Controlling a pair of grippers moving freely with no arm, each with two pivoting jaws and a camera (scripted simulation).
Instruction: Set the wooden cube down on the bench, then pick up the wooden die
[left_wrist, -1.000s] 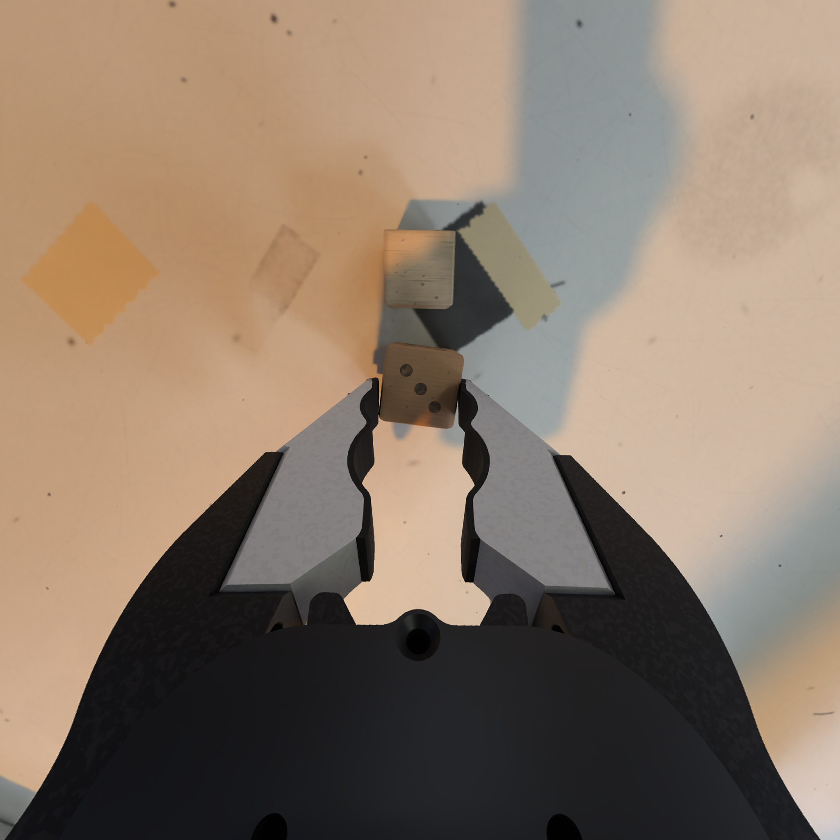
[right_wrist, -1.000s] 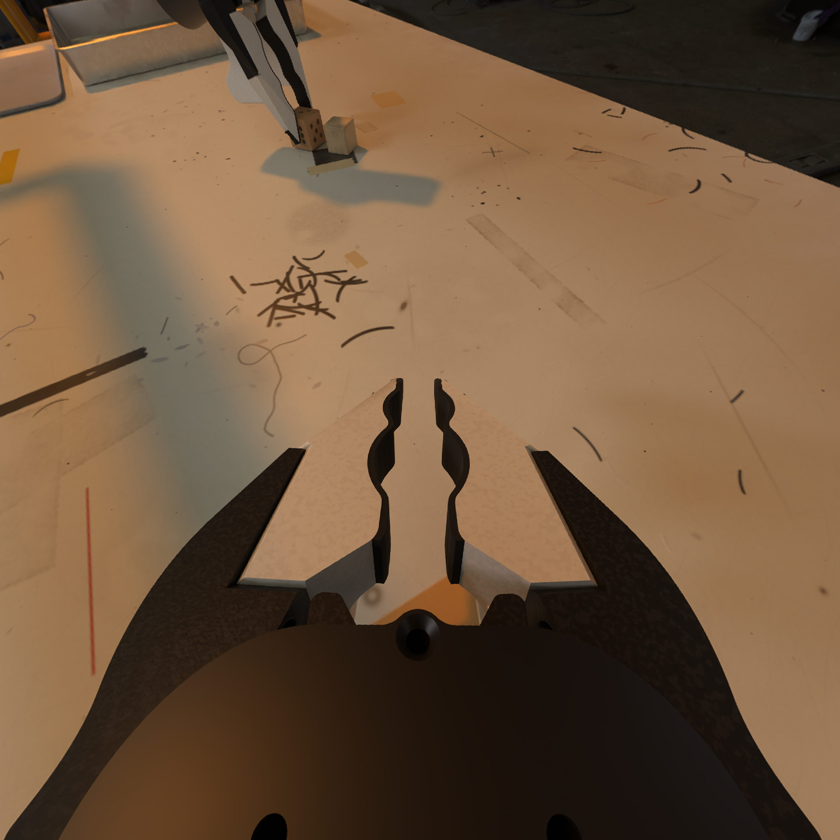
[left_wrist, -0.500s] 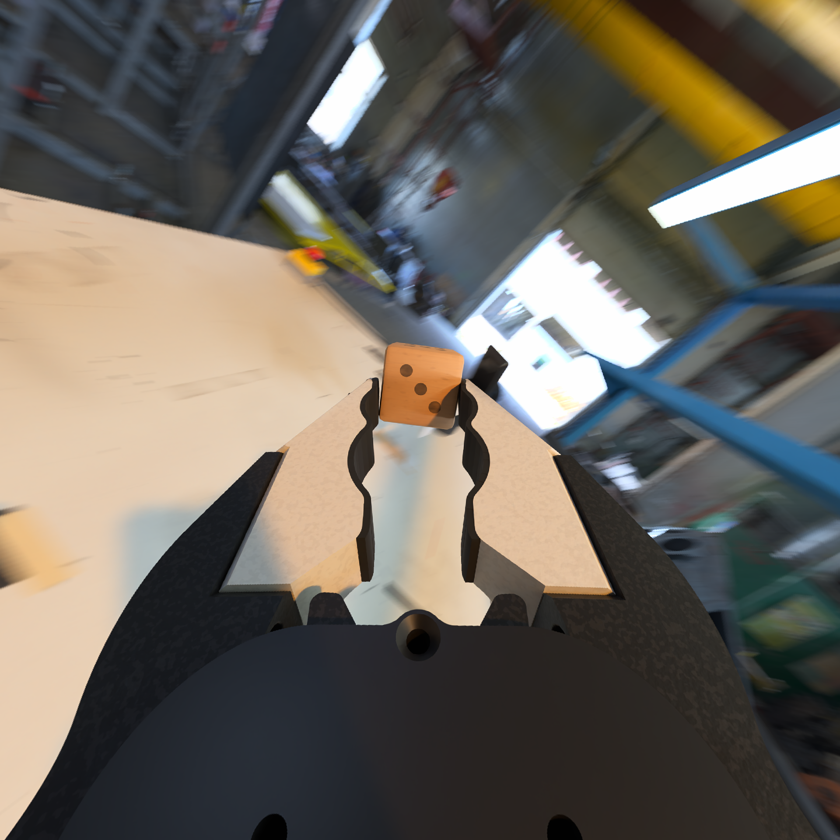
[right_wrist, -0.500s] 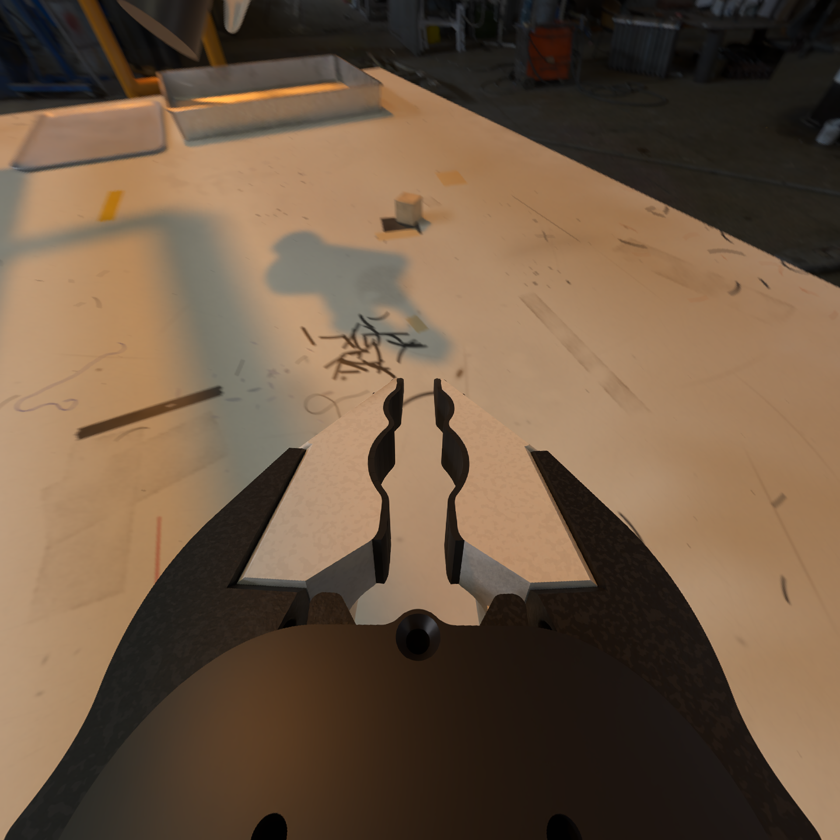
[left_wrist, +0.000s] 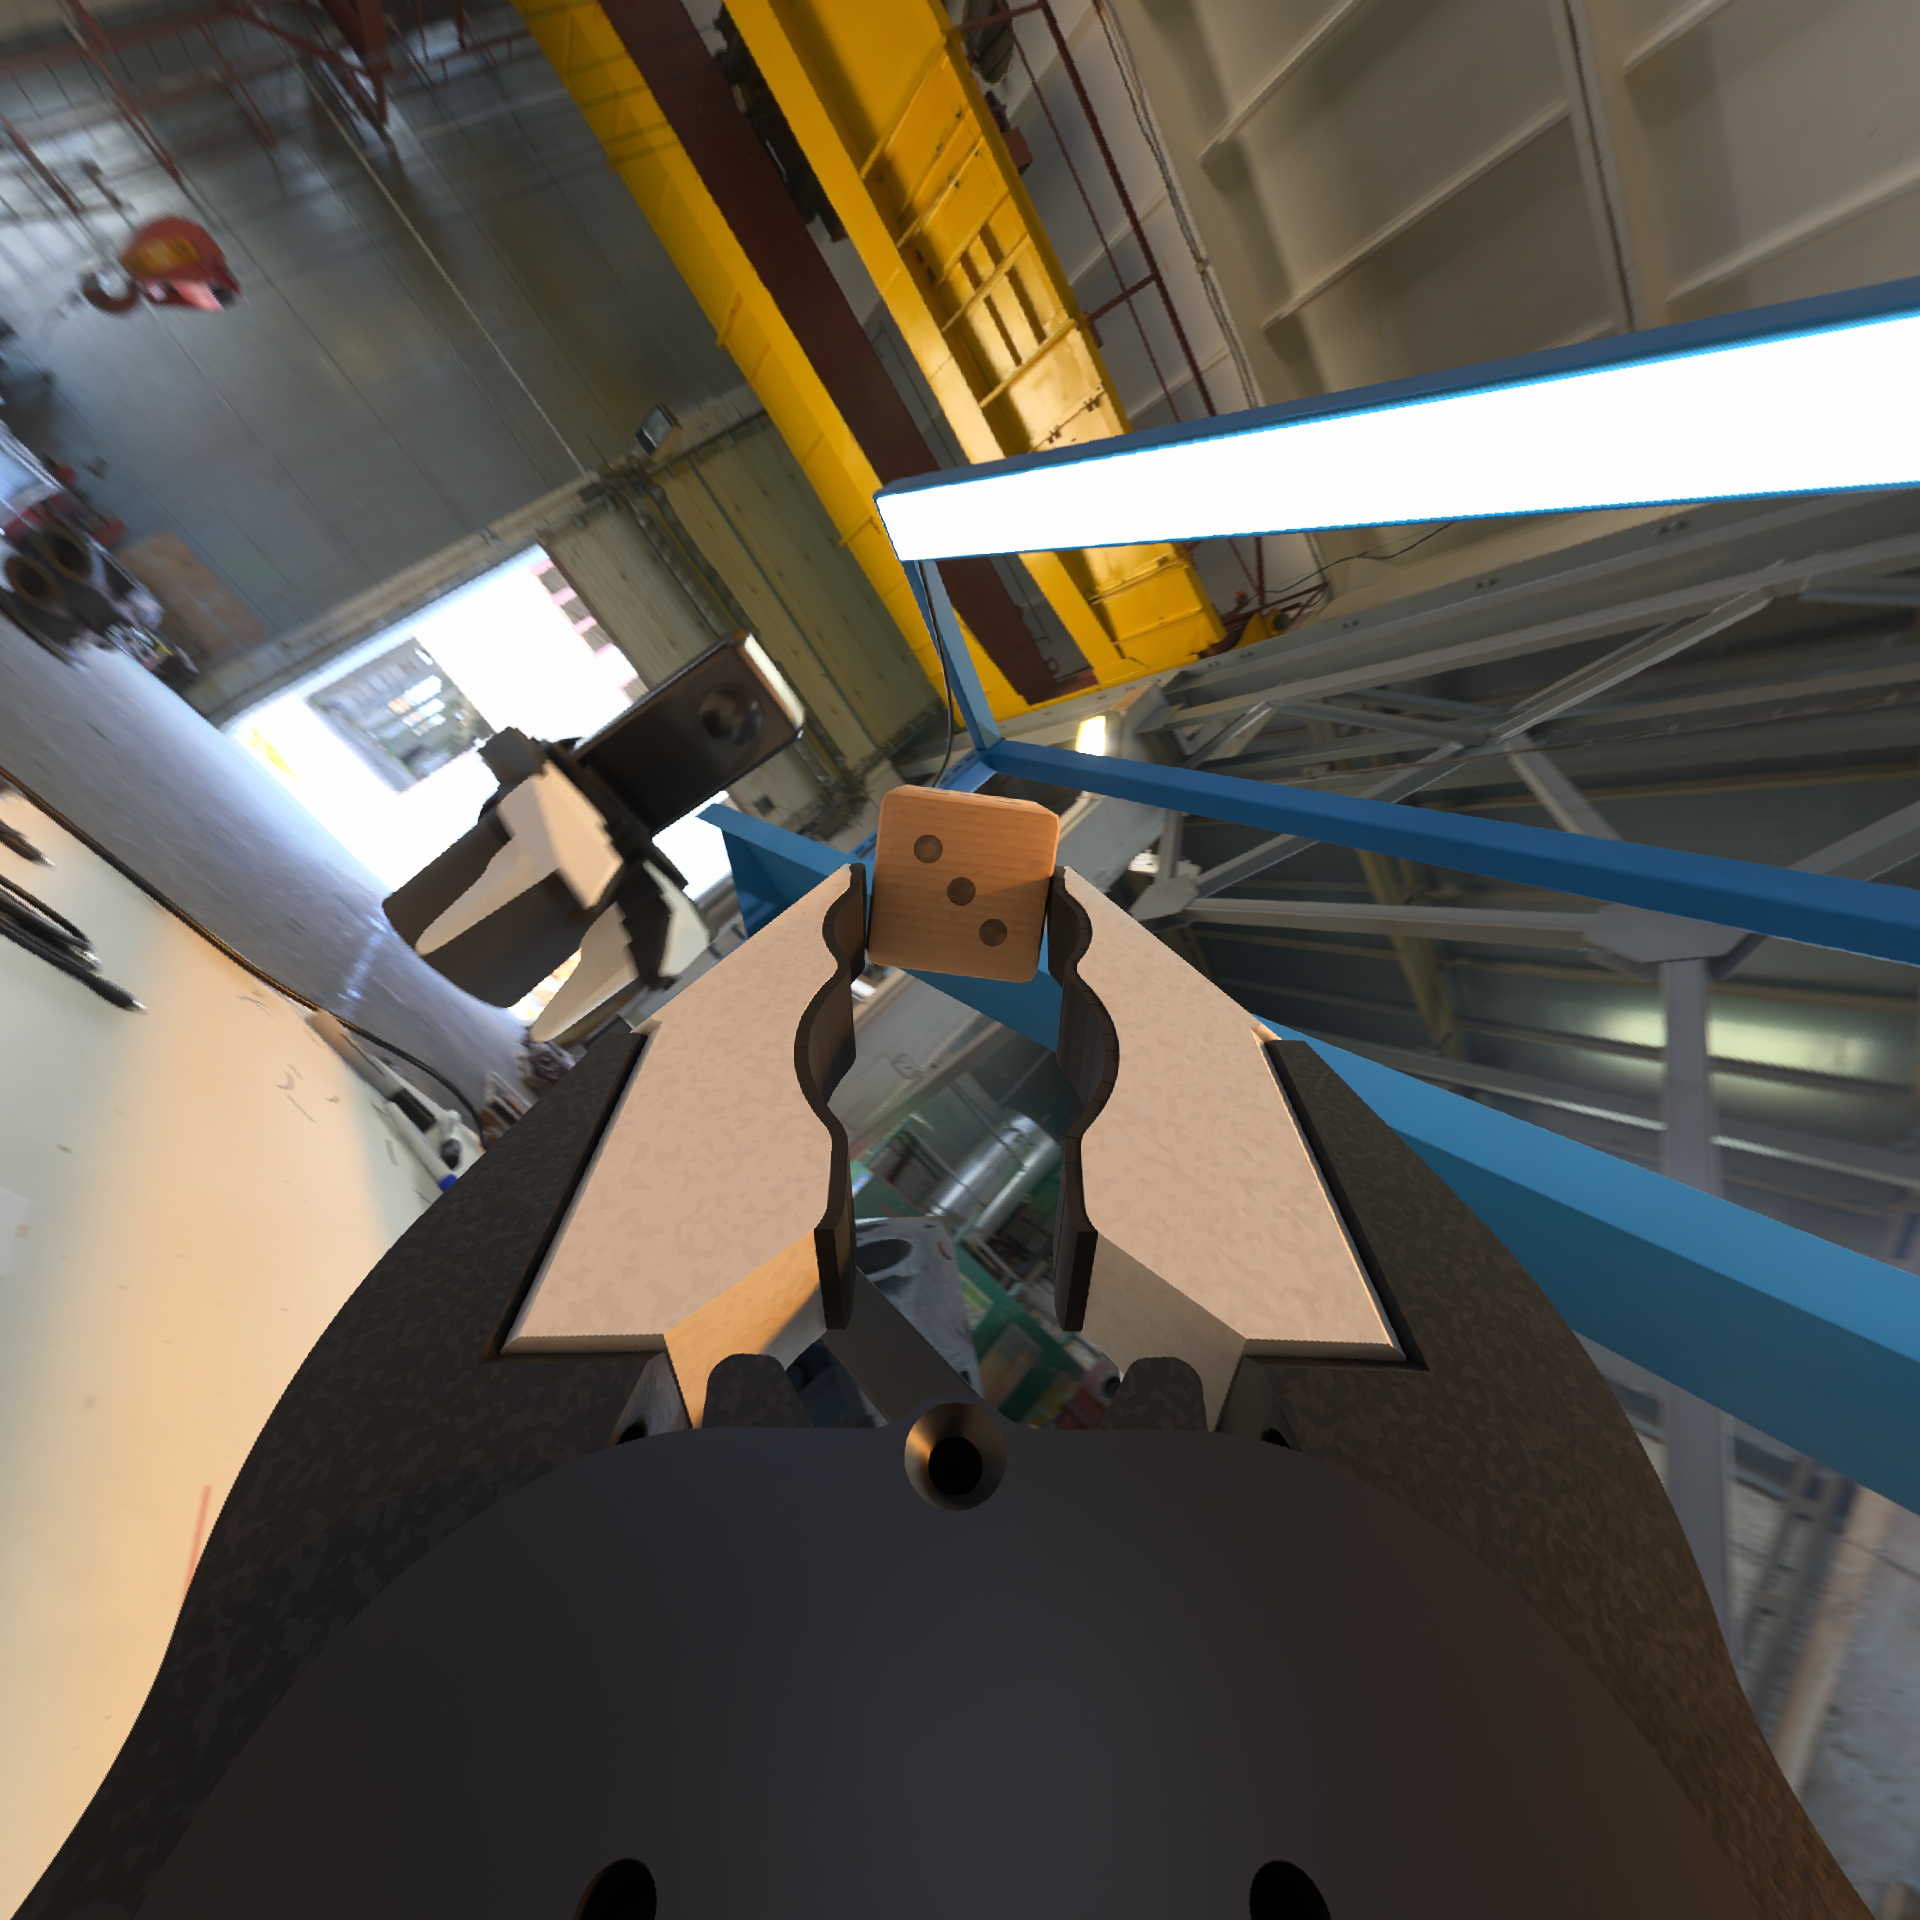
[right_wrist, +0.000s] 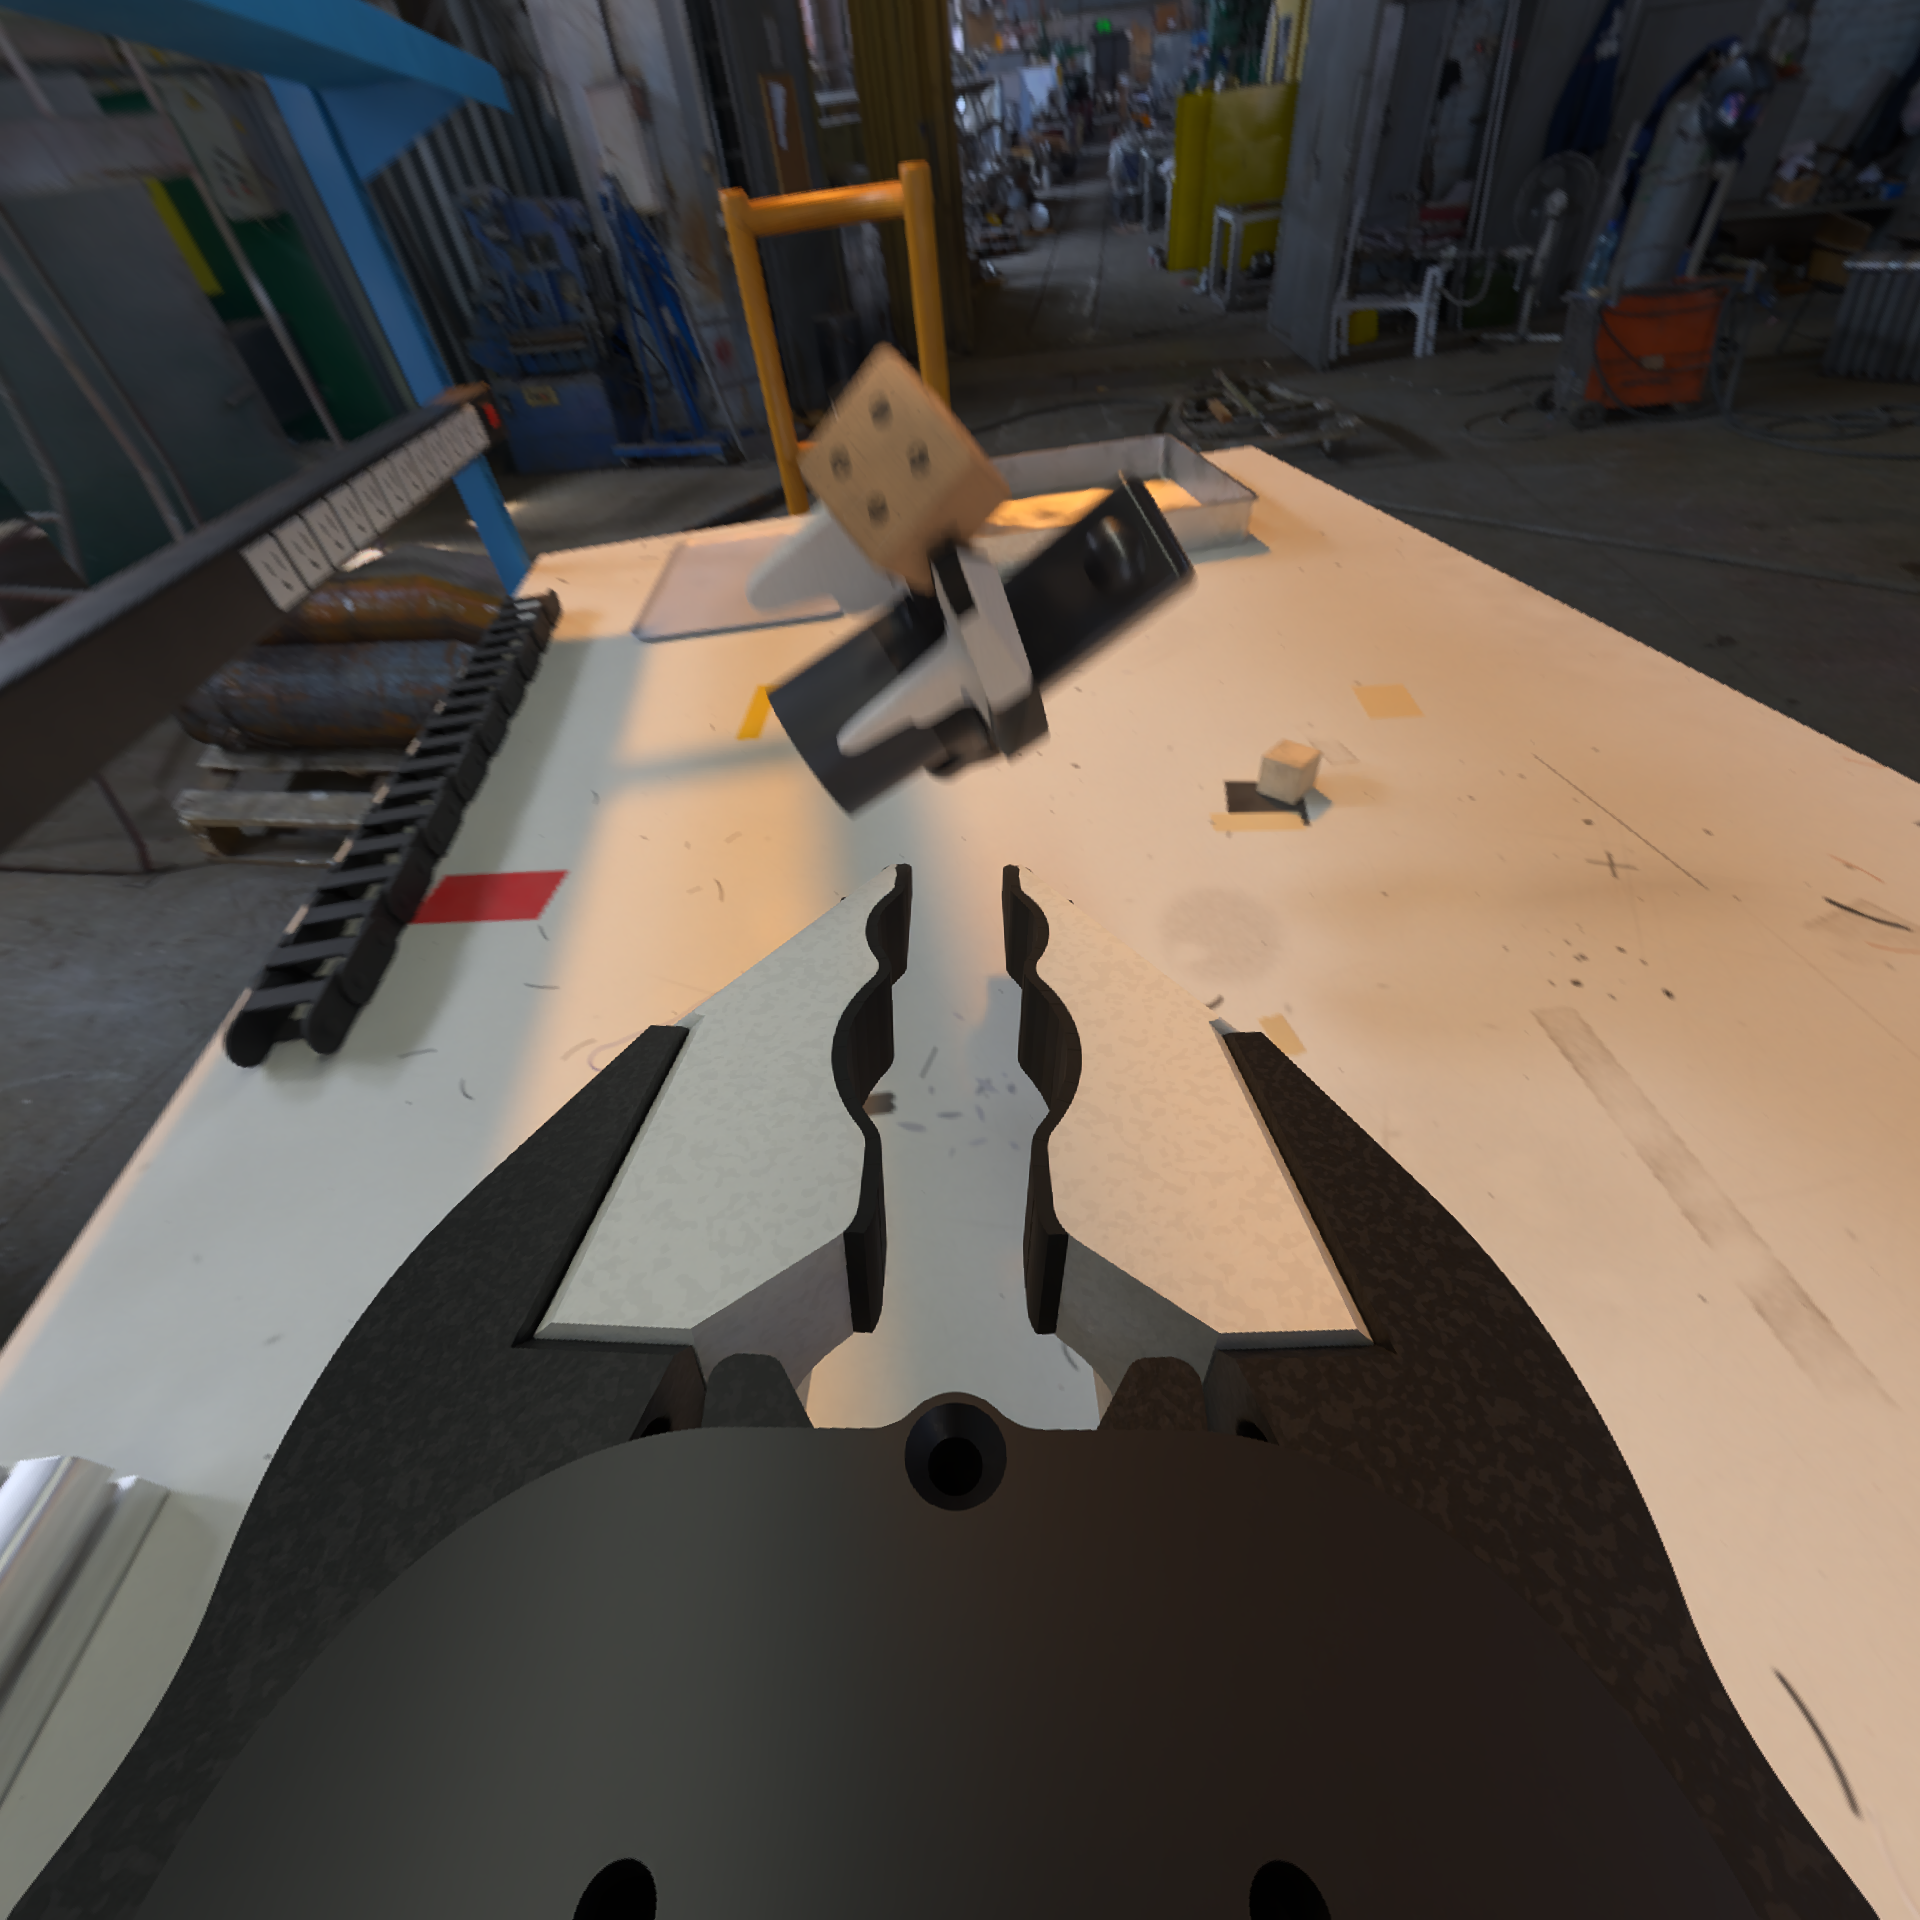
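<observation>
My left gripper (left_wrist: 958, 896) is shut on the wooden die (left_wrist: 961, 894), which shows three pips between the fingertips. It is held high above the bench and points up toward the ceiling. In the right wrist view the left gripper (right_wrist: 914, 535) hangs in the air, blurred, with the die (right_wrist: 883, 457) at its upper end. The plain wooden cube (right_wrist: 1288, 771) sits on the bench (right_wrist: 1455, 1039) beside a dark square patch, to the right of and beyond my right gripper. My right gripper (right_wrist: 956, 883) is empty, its jaws a narrow gap apart. It also shows in the left wrist view (left_wrist: 551, 894).
A metal tray (right_wrist: 1205, 488) and a flat tray (right_wrist: 717, 597) stand at the bench's far end. A black cable chain (right_wrist: 395, 831) lies along the left edge by a red tape mark (right_wrist: 488, 896). A yellow post frame (right_wrist: 831, 312) stands behind the bench.
My left gripper has risen from the bench with the die and swung from pointing down to pointing up. The cube stays on the bench. The right gripper's view has lifted and turned left.
</observation>
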